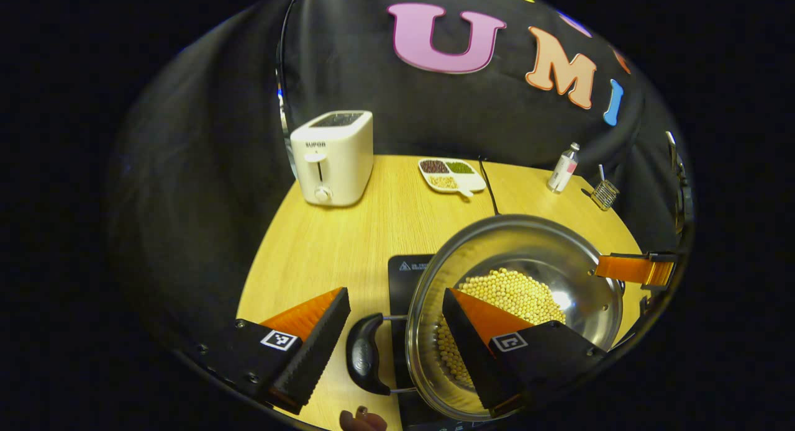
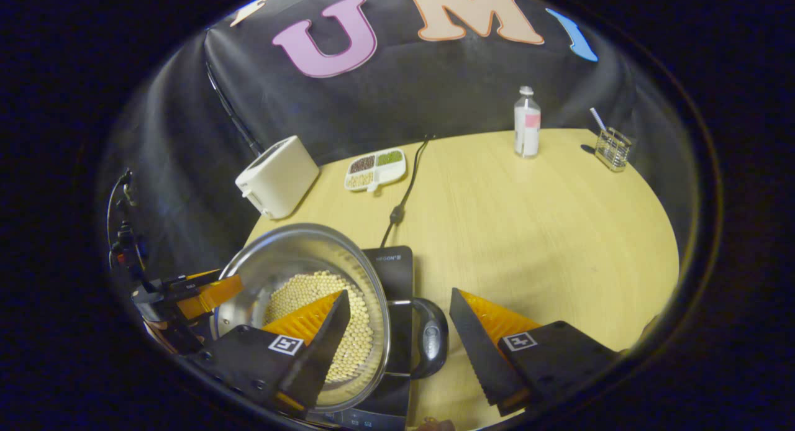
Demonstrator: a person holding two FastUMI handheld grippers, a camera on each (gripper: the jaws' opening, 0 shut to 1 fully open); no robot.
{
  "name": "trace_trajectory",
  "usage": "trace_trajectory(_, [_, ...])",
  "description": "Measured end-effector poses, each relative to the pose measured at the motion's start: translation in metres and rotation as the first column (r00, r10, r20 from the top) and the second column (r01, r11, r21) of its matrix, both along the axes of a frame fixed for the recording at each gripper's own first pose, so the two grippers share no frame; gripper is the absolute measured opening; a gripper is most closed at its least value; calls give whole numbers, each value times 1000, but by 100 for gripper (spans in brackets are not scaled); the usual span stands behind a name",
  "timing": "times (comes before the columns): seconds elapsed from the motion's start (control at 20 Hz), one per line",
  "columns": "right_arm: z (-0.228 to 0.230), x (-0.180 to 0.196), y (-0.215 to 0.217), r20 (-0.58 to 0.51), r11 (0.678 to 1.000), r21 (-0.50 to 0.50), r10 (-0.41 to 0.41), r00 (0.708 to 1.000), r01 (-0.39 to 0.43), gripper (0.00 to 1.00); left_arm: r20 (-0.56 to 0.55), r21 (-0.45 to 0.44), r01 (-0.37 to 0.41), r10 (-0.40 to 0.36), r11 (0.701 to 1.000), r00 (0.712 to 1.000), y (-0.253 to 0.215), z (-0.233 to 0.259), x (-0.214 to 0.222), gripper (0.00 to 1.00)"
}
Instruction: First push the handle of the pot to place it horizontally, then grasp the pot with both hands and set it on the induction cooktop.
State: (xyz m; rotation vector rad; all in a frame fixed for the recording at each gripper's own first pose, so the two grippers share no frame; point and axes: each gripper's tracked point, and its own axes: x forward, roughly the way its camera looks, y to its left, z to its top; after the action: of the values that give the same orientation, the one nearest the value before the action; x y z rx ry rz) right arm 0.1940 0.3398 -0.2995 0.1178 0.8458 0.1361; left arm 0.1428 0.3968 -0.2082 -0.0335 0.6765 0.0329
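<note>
The left hand-held gripper (image 1: 390, 339) and right hand-held gripper (image 2: 396, 343) are released. Each straddles a handle (image 1: 365, 354) of the pot (image 1: 528, 257). The pot rests on the induction cooktop (image 2: 392, 263).

A shiny silver pot (image 1: 534, 244) of pale yellow beans (image 1: 515, 294) with black handles (image 1: 363, 354) sits on a black cooktop (image 1: 407, 269), on a light yellow wood-grain bench (image 2: 528, 220), near a white toaster (image 1: 332, 158).

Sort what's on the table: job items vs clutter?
Job:
- pot holding soybeans
- pot handle, straddled by the left tongs
- opposite handle, straddled by the right tongs
- induction cooktop

Clutter:
- toaster
- divided bean dish
- bottle
- wire holder
</note>
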Motion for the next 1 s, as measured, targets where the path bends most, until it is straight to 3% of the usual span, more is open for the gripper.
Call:
trace_trajectory(0.15, [23,5,8,58,999,35,14,998,-16,100,141,43,15,-21,999,990,-4,41,10,97])
trace_trajectory(0.2, [32,6,12,83,999,46,23,996,-27,94,187,50,21,-30,999,982,-7,55,12,97])
trace_trajectory(0.25, [44,7,15,121,997,58,36,992,-43,100,235,57,29,-42,998,971,-12,70,12,97])
trace_trajectory(0.35, [69,8,24,206,993,78,67,976,-85,94,340,69,42,-63,997,938,-22,101,11,97])
trace_trajectory(0.6, [128,-2,32,387,983,92,112,915,-160,94,479,39,36,-50,999,876,-48,146,-9,96])
trace_trajectory(0.75, [160,-14,28,490,978,91,122,863,-189,93,542,-6,14,-9,1000,840,-61,169,-28,93])
trace_trajectory(0.95, [180,-36,23,554,973,76,140,820,-217,94,578,6,-29,20,1000,816,-69,190,-52,99])
trace_trajectory(1.0, [186,-41,22,573,972,78,139,807,-223,93,591,15,-44,26,999,806,-73,195,-58,96])
